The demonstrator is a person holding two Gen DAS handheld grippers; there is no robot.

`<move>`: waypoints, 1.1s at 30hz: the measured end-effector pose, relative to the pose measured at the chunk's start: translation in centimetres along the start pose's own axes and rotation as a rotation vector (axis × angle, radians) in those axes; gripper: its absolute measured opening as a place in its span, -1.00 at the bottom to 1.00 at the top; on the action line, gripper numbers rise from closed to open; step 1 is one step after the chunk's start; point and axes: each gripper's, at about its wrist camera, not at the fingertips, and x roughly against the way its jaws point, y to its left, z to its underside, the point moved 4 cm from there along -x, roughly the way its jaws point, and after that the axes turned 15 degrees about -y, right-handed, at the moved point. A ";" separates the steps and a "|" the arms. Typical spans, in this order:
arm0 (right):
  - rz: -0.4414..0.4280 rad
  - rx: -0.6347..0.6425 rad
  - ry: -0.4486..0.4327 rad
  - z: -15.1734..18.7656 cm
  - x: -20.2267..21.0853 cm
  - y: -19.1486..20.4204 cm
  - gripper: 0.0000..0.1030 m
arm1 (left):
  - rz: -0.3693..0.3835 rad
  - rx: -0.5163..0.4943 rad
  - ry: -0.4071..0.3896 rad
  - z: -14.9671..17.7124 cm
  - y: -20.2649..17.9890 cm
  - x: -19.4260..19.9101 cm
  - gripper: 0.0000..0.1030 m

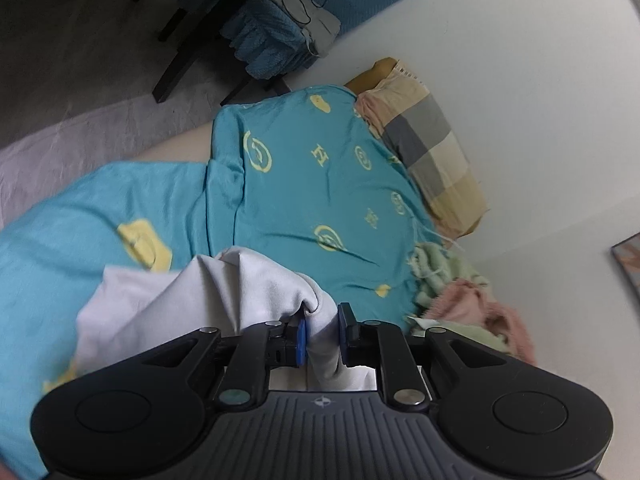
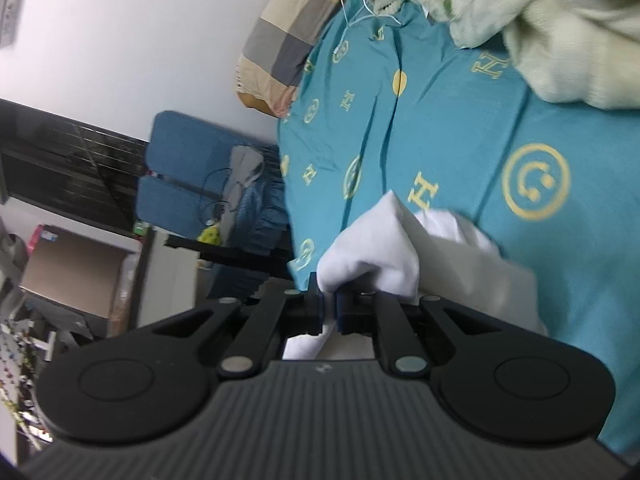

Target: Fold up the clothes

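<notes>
Left gripper [image 1: 322, 334]: fingers clamped on a bunched fold of white garment [image 1: 168, 300]. Right gripper [image 2: 329, 307]: fingers pinched tight on another part of the white cloth [image 2: 400, 248]. Garment hangs bunched above teal patterned bedsheet [image 1: 320, 184]. Checked pillow [image 1: 432, 152] by the wall; pale green blanket [image 2: 560, 32] heaped beside it.

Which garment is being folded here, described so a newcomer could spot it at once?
Start from the bed sheet, teal with yellow smiley prints. Bunched above it is a white cloth, pinched by the left hand-held gripper and the right hand-held gripper. It is plain and smooth, unlike the fuzzy green and pink blanket or checked pillow.
</notes>
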 end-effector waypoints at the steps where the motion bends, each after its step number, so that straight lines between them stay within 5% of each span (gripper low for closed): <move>1: 0.009 0.007 0.007 -0.1 -1.6 -0.4 -0.82 | -0.012 -0.028 0.000 -0.1 0.1 -2.0 -0.67; 9: 0.103 0.079 0.083 -0.1 -11.9 -5.4 -0.81 | -0.093 -0.259 0.053 2.0 2.6 -12.7 -0.66; 16: 0.104 0.180 0.105 0.6 -13.5 -6.0 -0.79 | -0.086 -0.391 0.055 2.9 2.6 -13.5 -0.64; 19: 0.084 0.222 0.097 0.4 -12.8 -5.4 -0.76 | -0.058 -0.478 0.030 3.4 1.2 -12.8 -0.34; 20: 0.080 0.258 0.088 0.5 -12.5 -5.0 -0.71 | -0.045 -0.520 0.013 3.7 0.5 -12.3 -0.09; 24: 0.012 0.420 0.020 1.1 -10.9 -2.5 0.38 | -0.025 -0.714 -0.096 5.2 -1.7 -10.7 0.73; 28: -0.011 0.596 -0.053 1.7 -9.8 -0.8 0.42 | -0.048 -0.817 -0.080 6.9 -2.0 -11.1 0.73; 33: 0.081 0.745 0.006 2.3 -12.0 -2.6 0.40 | -0.103 -0.833 0.023 8.5 0.1 -13.1 0.71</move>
